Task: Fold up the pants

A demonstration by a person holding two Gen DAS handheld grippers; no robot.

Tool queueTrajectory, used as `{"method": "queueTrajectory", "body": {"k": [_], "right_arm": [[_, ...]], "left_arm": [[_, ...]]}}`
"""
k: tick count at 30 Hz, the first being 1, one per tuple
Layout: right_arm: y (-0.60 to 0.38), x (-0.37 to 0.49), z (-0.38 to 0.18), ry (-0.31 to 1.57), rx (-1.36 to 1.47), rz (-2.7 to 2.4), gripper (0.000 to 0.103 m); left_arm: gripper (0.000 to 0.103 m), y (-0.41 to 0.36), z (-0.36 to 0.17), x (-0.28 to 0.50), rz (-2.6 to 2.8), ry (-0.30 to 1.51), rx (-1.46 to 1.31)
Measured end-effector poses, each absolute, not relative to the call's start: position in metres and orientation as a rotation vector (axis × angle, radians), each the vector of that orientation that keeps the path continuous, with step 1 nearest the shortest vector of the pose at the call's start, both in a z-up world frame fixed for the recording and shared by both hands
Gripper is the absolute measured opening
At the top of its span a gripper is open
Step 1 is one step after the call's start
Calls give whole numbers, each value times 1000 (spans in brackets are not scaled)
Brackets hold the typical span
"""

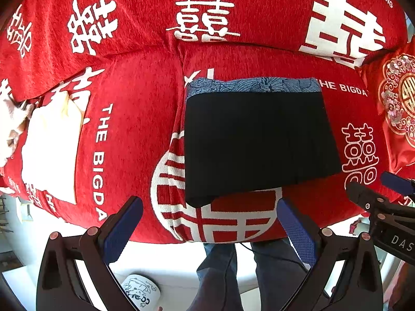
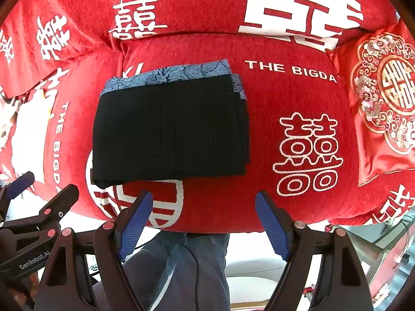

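Two handheld grippers hover side by side: the left gripper (image 1: 207, 223) with jaws spread wide and holding nothing, the right gripper (image 2: 203, 217) beside it, jaws likewise parted and bare, above the operator's jeans-clad legs (image 2: 181, 264).

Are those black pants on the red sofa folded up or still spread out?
Folded. The black pants form a compact rectangle with stacked layers showing at one edge, lying on a blue patterned cloth.

Both wrist views look down and forward from the front edge of the red sofa (image 1: 135, 119), fairly near. The left view sits further left, putting the folded black pants (image 1: 259, 142) toward 1 o'clock; the right view has the pants (image 2: 171, 129) toward 11 o'clock. They share the pants, seat and embroidered cushion (image 2: 386, 103).
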State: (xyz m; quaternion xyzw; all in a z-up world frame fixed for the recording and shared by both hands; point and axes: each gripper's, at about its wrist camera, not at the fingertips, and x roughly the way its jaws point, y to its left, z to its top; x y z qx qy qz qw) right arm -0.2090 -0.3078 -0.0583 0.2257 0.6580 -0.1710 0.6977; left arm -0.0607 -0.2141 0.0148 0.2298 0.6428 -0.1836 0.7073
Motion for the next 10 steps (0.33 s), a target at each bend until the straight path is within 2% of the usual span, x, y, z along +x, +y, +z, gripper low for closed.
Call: {"method": "queueTrajectory", "body": {"k": [10], "right_arm": [[-307, -204, -60, 1477, 491, -376, 84]], "left_arm": [[103, -215, 17, -59, -414, 1411, 499]]}}
